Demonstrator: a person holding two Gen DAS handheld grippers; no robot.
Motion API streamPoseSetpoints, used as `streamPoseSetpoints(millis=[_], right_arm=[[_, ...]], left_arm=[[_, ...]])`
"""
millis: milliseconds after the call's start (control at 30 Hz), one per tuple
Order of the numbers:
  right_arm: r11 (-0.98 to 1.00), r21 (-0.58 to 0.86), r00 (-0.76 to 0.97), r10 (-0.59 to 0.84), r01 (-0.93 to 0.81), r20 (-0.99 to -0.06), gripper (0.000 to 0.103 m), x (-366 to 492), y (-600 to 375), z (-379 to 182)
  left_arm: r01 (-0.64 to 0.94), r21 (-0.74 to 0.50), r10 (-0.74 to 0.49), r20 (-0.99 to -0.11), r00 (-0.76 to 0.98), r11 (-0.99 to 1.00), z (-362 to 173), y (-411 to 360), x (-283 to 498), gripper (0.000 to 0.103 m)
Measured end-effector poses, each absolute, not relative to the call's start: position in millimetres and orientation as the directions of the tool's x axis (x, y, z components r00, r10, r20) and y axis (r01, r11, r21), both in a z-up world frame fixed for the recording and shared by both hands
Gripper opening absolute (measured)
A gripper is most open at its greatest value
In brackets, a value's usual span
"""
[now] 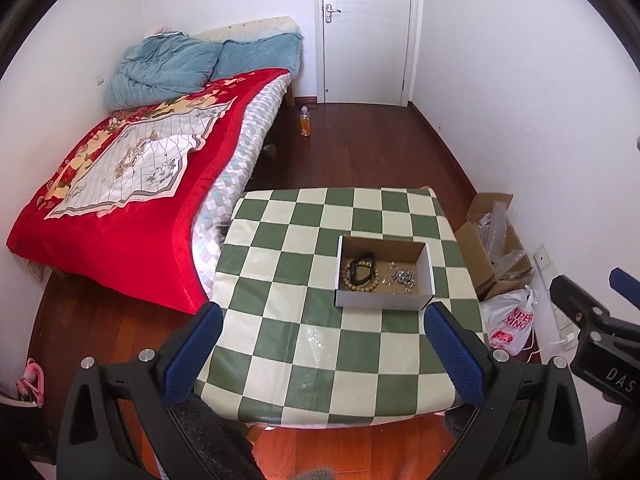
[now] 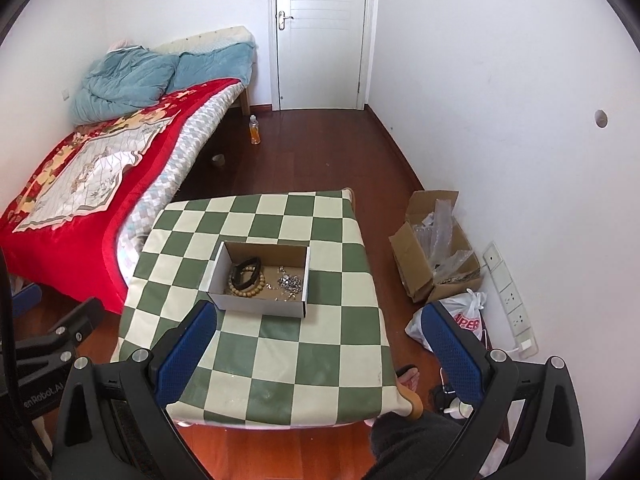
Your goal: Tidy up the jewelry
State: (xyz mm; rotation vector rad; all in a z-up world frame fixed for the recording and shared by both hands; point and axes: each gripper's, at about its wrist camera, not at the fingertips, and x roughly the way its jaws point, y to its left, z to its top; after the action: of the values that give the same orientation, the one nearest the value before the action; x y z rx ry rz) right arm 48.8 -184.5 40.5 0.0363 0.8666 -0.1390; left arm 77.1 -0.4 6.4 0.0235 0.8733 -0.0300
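Both my tools, left tool (image 1: 322, 344) and right tool (image 2: 320, 340), hang wide open and empty. Jewelry lies in the box (image 1: 384, 302) at twelve o'clock on the table (image 1: 280, 344); I judge the next move is reaching in.

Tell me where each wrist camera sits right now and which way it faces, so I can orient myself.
Left wrist: above the table's near edge, looking forward and down at the open jewelry box; left gripper open, right gripper at the frame's right edge.
Right wrist: same height, further right, facing the same way; right gripper open, person's sandaled foot below the table.
Shared: checkered table, box with bead bracelet and silver chain, bed, door.
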Motion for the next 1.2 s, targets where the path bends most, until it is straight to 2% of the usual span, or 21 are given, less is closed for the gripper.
streamPoseSetpoints(millis=[567, 1200], right_arm=[[0.993, -0.042, 0.625, -0.103, 0.113, -0.774, 0.103, 85, -185, 42], [0.994, -0.061, 0.613, -0.107, 0.095, -0.782, 0.103, 88, -182, 39]], left_arm=[[0.007, 0.015, 0.007, -0.768, 0.640, 1.000, 12, -4, 100, 0.103], [0.001, 0.030, 0.022, -0.770, 0.637, 1.000, 9, -1, 101, 0.103]])
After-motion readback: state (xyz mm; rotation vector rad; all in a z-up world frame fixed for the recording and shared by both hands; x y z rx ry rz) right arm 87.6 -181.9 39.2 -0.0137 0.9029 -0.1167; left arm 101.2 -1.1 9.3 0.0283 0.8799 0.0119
